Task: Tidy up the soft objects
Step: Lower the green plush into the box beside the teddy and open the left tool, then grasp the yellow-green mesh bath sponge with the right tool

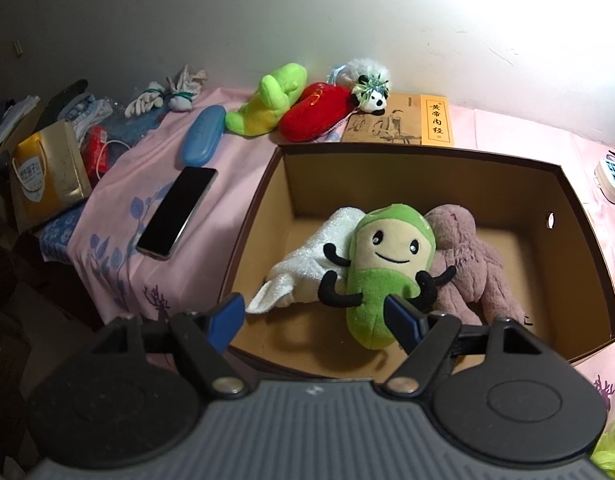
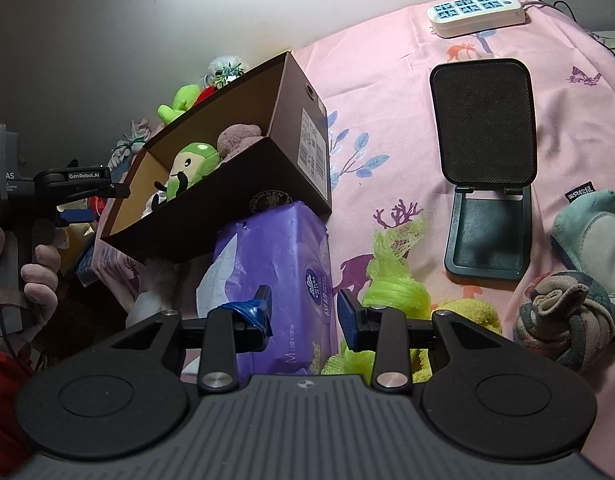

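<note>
Left gripper [image 1: 315, 320] gapes wide, empty, above green plush [image 1: 387, 268] in box [image 1: 579, 208]; right gripper [image 2: 303, 312] part-open, gripping nothing, over tissue pack [image 2: 283, 256].

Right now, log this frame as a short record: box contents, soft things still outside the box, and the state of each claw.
box: brown cardboard box, open top
inside: green smiling plush, white towel, mauve plush
outside, behind box: lime plush, red plush, panda toy
left claw: open, empty, above box's near edge
right claw: open, empty, over purple tissue pack
</note>
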`<state>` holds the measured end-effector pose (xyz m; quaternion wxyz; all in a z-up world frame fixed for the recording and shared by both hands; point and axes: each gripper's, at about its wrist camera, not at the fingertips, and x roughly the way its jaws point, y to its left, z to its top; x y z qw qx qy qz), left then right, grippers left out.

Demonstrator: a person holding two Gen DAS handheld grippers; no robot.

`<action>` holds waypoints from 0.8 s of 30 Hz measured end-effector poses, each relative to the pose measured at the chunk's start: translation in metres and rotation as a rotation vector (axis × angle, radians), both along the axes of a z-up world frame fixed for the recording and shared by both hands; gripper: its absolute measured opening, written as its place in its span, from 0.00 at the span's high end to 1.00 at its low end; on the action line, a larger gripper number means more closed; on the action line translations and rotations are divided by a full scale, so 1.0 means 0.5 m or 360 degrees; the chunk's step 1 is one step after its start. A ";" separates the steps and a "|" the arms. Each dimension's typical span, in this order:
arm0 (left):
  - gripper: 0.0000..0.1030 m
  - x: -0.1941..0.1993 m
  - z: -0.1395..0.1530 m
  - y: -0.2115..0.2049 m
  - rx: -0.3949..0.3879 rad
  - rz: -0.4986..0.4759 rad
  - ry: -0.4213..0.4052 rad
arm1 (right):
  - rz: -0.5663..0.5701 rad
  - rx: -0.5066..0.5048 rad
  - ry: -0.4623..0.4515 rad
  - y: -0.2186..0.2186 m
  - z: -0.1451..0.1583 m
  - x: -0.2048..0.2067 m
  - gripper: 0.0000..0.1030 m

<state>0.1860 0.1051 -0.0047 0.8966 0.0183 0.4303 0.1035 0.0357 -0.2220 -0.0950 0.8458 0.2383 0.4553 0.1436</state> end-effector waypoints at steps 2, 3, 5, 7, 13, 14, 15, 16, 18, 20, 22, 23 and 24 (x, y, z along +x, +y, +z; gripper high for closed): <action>0.24 -0.016 0.004 0.007 -0.0002 0.0024 -0.0008 | 0.0016 0.0003 -0.0006 -0.003 0.000 -0.003 0.82; 0.24 -0.024 0.005 0.011 -0.0002 0.0038 -0.0010 | 0.0023 0.0004 -0.0005 -0.005 0.000 -0.005 0.82; 0.24 -0.042 0.006 0.020 0.0000 0.0068 -0.0007 | 0.0036 0.0005 0.0003 -0.009 -0.003 -0.007 0.82; 0.24 -0.062 0.005 0.028 -0.0008 0.0103 0.0004 | 0.0045 0.0004 0.0011 -0.016 -0.006 -0.011 0.82; 0.24 -0.132 0.000 0.022 -0.0057 0.0125 0.0023 | 0.0042 -0.0016 0.0033 -0.051 -0.015 -0.024 0.82; 0.24 -0.144 -0.002 0.017 -0.0064 0.0120 0.0028 | 0.0038 -0.0018 0.0034 -0.059 -0.017 -0.026 0.82; 0.24 -0.156 -0.005 0.009 -0.0072 0.0112 0.0037 | 0.0033 -0.0020 0.0037 -0.067 -0.018 -0.028 0.82; 0.24 -0.167 -0.009 0.001 -0.0081 0.0103 0.0045 | 0.0026 -0.0021 0.0039 -0.075 -0.019 -0.030 0.82; 0.24 -0.187 -0.018 -0.018 -0.0094 0.0087 0.0065 | 0.0012 -0.0023 0.0043 -0.090 -0.023 -0.032 0.82; 0.24 -0.205 -0.029 -0.041 -0.0095 0.0067 0.0085 | 0.0004 -0.0020 0.0049 -0.105 -0.027 -0.034 0.81; 0.24 -0.219 -0.039 -0.064 -0.0100 0.0043 0.0109 | 0.0003 -0.0022 0.0055 -0.118 -0.033 -0.036 0.81; 0.24 -0.226 -0.044 -0.075 -0.0108 0.0031 0.0122 | 0.0002 -0.0022 0.0060 -0.125 -0.036 -0.037 0.81; 0.24 -0.231 -0.048 -0.086 -0.0117 0.0018 0.0132 | 0.0000 -0.0019 0.0063 -0.130 -0.038 -0.038 0.81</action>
